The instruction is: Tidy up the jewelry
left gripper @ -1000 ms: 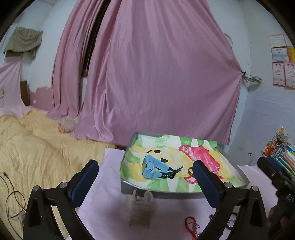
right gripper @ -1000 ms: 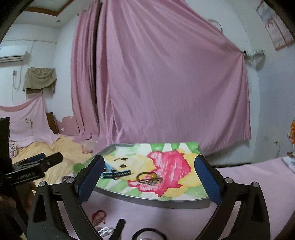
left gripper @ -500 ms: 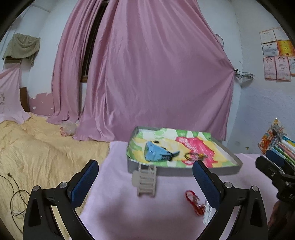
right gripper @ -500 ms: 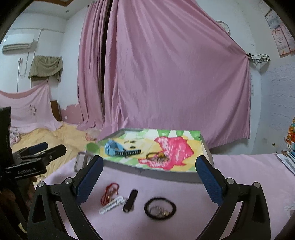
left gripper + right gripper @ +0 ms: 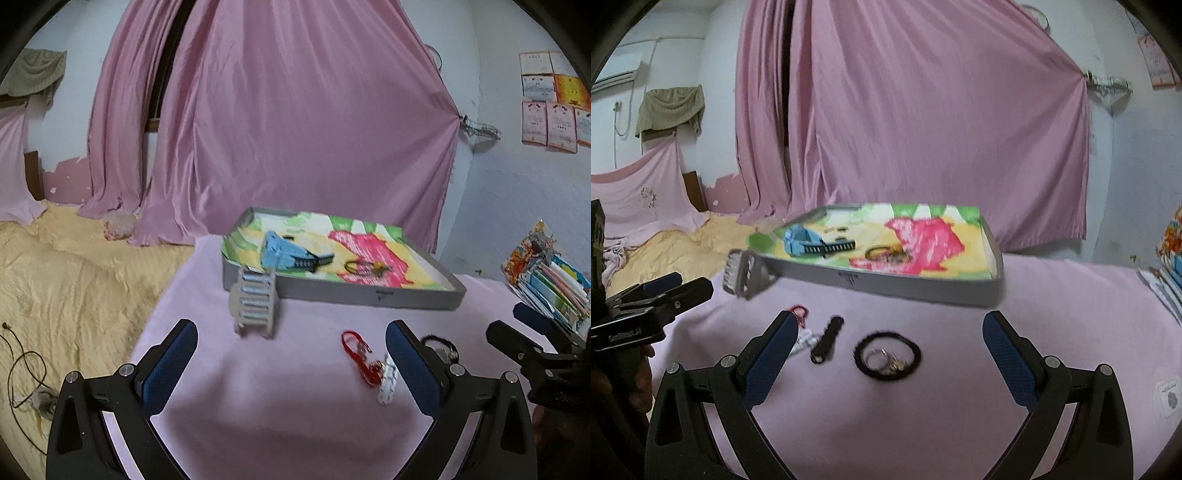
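A grey tray [image 5: 369, 295] [image 5: 905, 286] with a colourful paper lining holds a blue watch [image 5: 280, 253] [image 5: 809, 242] and a dark bracelet with gold beads [image 5: 364, 266] [image 5: 886, 253]. On the pink cloth in front lie a red string bracelet [image 5: 356, 350] [image 5: 799, 312], a white beaded piece [image 5: 387, 382] [image 5: 805, 339], a black clip [image 5: 827, 339], a black hair band with rings inside it [image 5: 888, 354] and a pale ribbed hair claw [image 5: 255, 301] [image 5: 744, 273]. My left gripper [image 5: 291, 365] and right gripper [image 5: 886, 360] hang open above the cloth, holding nothing.
A yellow bedspread [image 5: 66, 280] with a black cable [image 5: 22, 365] lies left of the pink cloth. Pink curtains [image 5: 295, 122] hang behind the tray. A stack of colourful packets [image 5: 550, 273] stands at the right edge.
Both grippers have pulled back from the tray and tipped down, so the loose pieces on the cloth have come into view. Both stay open.
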A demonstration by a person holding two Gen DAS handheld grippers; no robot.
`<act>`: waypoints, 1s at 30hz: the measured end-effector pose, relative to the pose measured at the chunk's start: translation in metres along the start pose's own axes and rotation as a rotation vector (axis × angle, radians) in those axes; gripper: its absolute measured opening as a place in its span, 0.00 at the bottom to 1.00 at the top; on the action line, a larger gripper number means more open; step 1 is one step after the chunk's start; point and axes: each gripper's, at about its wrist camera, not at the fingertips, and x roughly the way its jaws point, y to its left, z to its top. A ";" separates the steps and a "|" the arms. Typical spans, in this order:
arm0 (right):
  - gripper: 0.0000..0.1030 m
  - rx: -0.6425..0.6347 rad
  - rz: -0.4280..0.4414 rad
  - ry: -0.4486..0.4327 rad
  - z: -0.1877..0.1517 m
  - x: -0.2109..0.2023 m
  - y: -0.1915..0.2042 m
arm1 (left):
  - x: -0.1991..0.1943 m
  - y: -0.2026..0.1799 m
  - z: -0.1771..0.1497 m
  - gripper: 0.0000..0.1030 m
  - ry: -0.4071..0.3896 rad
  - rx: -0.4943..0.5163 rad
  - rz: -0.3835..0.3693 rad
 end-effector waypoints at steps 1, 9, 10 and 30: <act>0.96 0.015 0.005 0.022 -0.001 0.002 -0.005 | 0.002 -0.002 -0.001 0.99 0.019 0.005 -0.009; 0.94 0.074 0.019 0.118 -0.008 0.020 -0.021 | 0.012 -0.019 -0.008 0.99 0.119 0.069 -0.069; 0.89 0.076 0.024 0.131 -0.009 0.022 -0.022 | 0.013 -0.022 -0.009 0.99 0.128 0.077 -0.082; 0.24 0.054 0.141 0.309 -0.006 0.059 -0.027 | 0.037 -0.060 -0.024 0.39 0.310 0.163 -0.217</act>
